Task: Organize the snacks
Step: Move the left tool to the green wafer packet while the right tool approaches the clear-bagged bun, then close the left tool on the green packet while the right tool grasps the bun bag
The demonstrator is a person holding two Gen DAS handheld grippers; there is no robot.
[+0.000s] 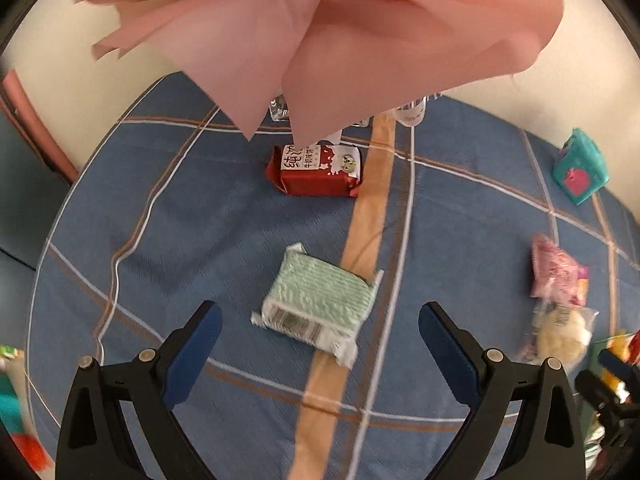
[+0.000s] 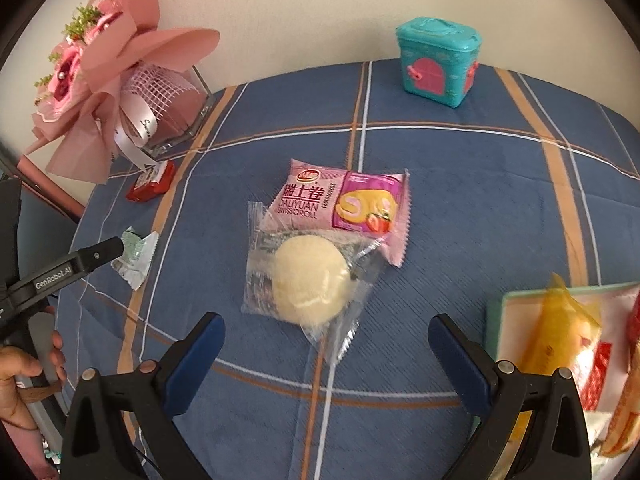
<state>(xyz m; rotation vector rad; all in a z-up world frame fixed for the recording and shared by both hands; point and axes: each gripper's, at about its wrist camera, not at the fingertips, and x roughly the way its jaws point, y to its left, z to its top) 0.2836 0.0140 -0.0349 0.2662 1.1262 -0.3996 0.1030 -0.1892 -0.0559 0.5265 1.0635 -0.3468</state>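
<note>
blue plaid cloth covers the bench (image 2: 460, 168), with a cream wall behind and a pink bouquet (image 2: 120, 76) in the far left corner. both claws are spread wide and hold nothing. the left claw (image 1: 320, 336) hangs over a green pack (image 1: 320, 304) lying flat on the cloth, roughly between its fingers; beyond it sits a red pack (image 1: 316, 172), under the bouquet's paper. the right claw (image 2: 326, 344) hangs just short of a clear-wrapped bun (image 2: 308, 280), which overlaps the near edge of a pink roll pack (image 2: 340, 204). a teal box (image 2: 438, 64) stands well apart at the far edge. at the right, a tray (image 2: 496, 320) already holds a yellow pack (image 2: 568, 332) and something red.

this looks like the reach before a pick, with four snacks left loose. next, each claw should drop lower and close across its pack's short side; the bun's wrapper is slippery and soft, so a gentle squeeze, then carry to the tray.
</note>
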